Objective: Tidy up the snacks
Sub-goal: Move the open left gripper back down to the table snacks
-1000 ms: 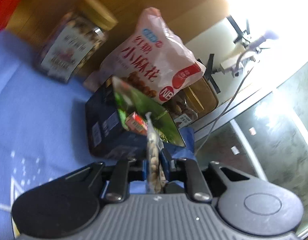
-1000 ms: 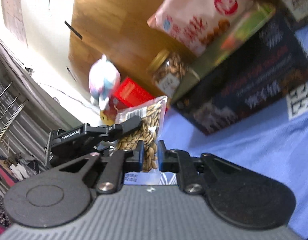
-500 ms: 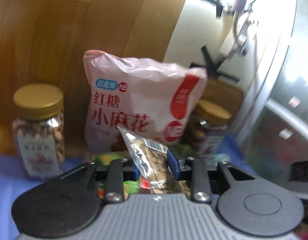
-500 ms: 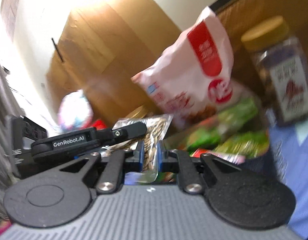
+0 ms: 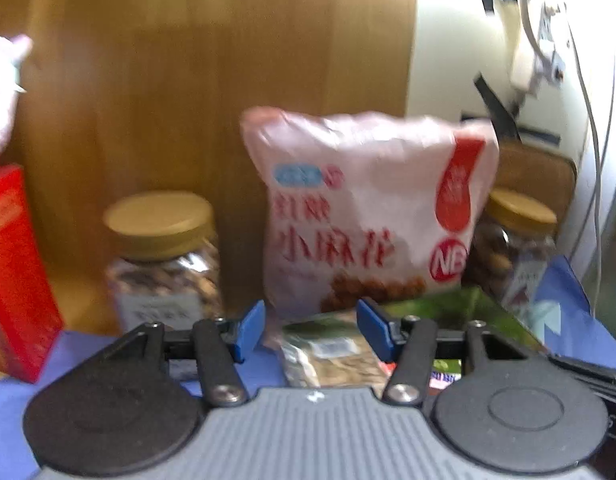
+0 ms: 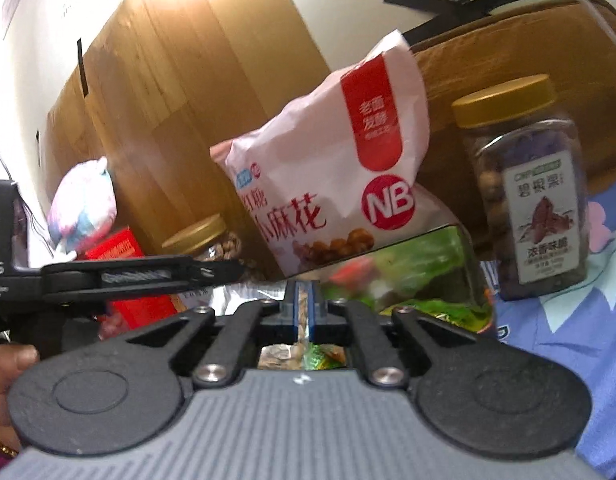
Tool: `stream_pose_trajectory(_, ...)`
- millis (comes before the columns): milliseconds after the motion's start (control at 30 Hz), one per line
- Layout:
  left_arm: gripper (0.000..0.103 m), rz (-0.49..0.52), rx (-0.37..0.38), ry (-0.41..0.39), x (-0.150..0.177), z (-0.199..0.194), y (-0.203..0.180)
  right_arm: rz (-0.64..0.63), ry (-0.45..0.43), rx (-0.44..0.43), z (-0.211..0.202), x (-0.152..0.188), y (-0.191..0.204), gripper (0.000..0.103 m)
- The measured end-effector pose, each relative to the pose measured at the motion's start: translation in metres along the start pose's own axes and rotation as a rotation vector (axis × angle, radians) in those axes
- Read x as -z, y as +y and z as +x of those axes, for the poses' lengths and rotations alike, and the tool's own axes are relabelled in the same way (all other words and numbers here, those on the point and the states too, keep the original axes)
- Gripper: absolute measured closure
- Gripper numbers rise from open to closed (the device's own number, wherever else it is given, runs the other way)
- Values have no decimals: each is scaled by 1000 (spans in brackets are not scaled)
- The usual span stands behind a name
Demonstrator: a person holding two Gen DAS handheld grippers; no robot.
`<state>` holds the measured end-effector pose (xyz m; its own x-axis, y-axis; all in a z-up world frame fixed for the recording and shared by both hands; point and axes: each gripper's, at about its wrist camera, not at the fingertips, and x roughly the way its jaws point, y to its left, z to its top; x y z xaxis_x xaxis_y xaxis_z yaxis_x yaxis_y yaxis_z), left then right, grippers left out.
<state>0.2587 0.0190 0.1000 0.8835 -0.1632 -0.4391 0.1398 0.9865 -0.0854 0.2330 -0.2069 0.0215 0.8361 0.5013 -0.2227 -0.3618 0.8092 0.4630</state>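
A small clear nut packet (image 5: 331, 360) lies low between the blue pads of my left gripper (image 5: 311, 327), which is open and not touching it. My right gripper (image 6: 304, 312) is shut on the same nut packet (image 6: 280, 358), holding it over the dark box of green snack packs (image 6: 411, 276). A pink-and-red snack bag (image 5: 367, 216) stands behind the box, also in the right wrist view (image 6: 331, 184). The left gripper's arm (image 6: 120, 276) shows at the left of the right wrist view.
Gold-lidded nut jars stand left (image 5: 164, 264) and right (image 5: 511, 248) of the bag; the right one is large in the right wrist view (image 6: 523, 208). A red box (image 5: 12, 272) stands at the left. A wooden panel (image 5: 212, 80) backs everything. Blue cloth (image 6: 567, 360) covers the table.
My left gripper has opened and let go of the nut packet. My right gripper has kept its hold and carried the packet down over the box. Both views have levelled toward the snack bag.
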Motion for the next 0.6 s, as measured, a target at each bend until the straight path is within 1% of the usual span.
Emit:
stream_pose_trajectory(100,51,-25,7,-12,0,-22,5,12,3,-14,-10,-2,5,94)
stream_pose_trajectory(167,51,-30,39,-1,7,-39,8,20,13,-35,-20,-1,12,94)
stream_pose_trajectory(200,51,-27,63,9,13,-50,9,22,24,-53,-28,0,15,93)
stream_pose_trajectory(267,50,-17,103,32,28,-66,10,19,59,-90,-45,7,21,86)
stream_pose_trajectory(300,49,-16,128,54,38,-73,11,13,81,-101,-53,12,24,84)
stream_pose_trajectory(333,49,-20,153,88,49,-80,13,4,111,-110,-64,20,28,79)
stream_pose_trajectory(400,49,-33,205,159,70,-88,17,-5,160,-121,-85,37,32,74)
stream_pose_trajectory(500,49,-81,265,261,99,-95,25,-33,229,-129,-119,68,41,67)
stream_pose_trajectory(567,49,-122,307,301,116,-104,32,-81,252,-120,-141,83,52,57)
stream_pose_trajectory(600,49,-143,331,312,122,-110,36,-109,261,-113,-153,91,58,54)
